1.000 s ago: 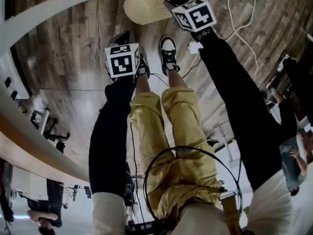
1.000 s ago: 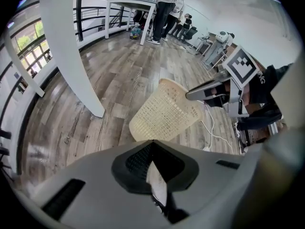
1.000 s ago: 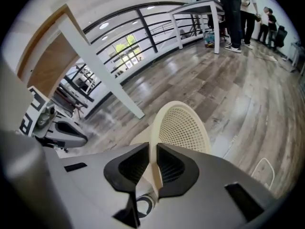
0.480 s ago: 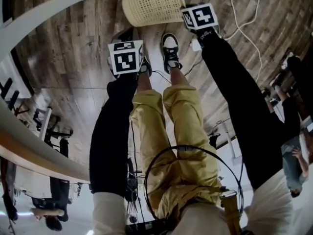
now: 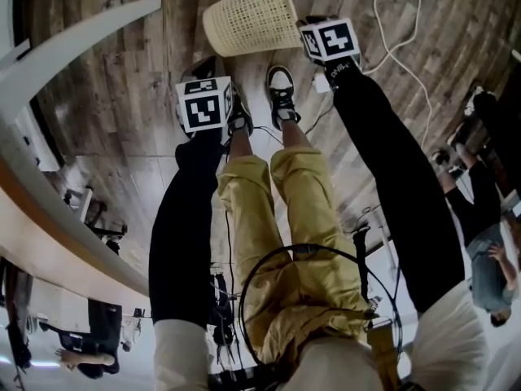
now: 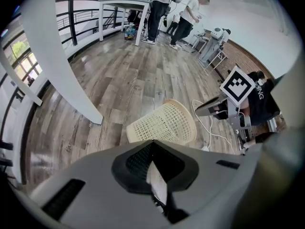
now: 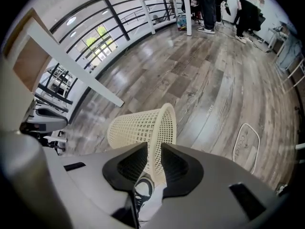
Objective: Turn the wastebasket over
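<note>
A cream mesh wastebasket (image 5: pixel 251 19) lies on its side on the wood floor, base to the left and open rim to the right. My right gripper (image 5: pixel 326 39) is at that rim. In the right gripper view the wastebasket (image 7: pixel 138 128) rim runs down between the jaws of the right gripper (image 7: pixel 153 154), which have just been opening and stand slightly apart around it. My left gripper (image 5: pixel 203 103) hangs nearer me, left of the basket and apart from it. In the left gripper view the wastebasket (image 6: pixel 164 124) lies beyond the left gripper (image 6: pixel 152 149), whose jaws look shut on nothing.
The person's two black-and-white shoes (image 5: pixel 281 88) and yellow trousers (image 5: pixel 301 218) are just below the basket. A white cable (image 5: pixel 391 31) loops over the floor at the right. A white slanted beam (image 5: pixel 73 31) crosses at the left. Several people stand by a table (image 6: pixel 119 6) far off.
The basket has tipped from hanging tilted at the right gripper to lying on its side on the floor. The right gripper moved down with it. The left gripper barely shifted.
</note>
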Tool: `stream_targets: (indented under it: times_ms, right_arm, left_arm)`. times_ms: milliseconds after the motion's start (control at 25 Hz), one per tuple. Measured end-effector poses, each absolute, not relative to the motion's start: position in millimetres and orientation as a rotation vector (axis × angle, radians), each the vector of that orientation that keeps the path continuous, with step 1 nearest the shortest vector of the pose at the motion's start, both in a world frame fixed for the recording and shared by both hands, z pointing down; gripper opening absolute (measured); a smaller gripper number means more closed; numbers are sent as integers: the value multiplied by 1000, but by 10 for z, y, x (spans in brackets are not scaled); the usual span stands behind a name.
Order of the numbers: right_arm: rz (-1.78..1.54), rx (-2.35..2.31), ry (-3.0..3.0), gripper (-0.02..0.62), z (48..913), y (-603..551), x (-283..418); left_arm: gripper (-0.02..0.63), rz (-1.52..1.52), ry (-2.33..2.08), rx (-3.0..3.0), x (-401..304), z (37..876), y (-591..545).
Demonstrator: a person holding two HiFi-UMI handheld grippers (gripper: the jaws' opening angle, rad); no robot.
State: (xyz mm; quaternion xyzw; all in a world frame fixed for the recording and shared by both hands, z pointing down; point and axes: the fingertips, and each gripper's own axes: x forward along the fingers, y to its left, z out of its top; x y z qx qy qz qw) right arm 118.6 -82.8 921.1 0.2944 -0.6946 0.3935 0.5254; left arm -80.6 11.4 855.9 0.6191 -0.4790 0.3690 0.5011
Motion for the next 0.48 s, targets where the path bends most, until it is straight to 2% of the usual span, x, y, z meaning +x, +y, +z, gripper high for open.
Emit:
stream_targets:
  times_ms: [160,240,480]
  right_arm:
    - [914,759,-1724,83,8735,-1013,1115]
    - [896,744,-1785,29,8370,-1055,1008]
    - [876,622,-2004,21,6664,-760,674]
  left_arm:
    - [2,877,-1165,1528,-801,8220,-49]
    - [2,822,-1187,1567,-782,7898,-196]
    - [2,709,-1198,1746,-727,6198,-415]
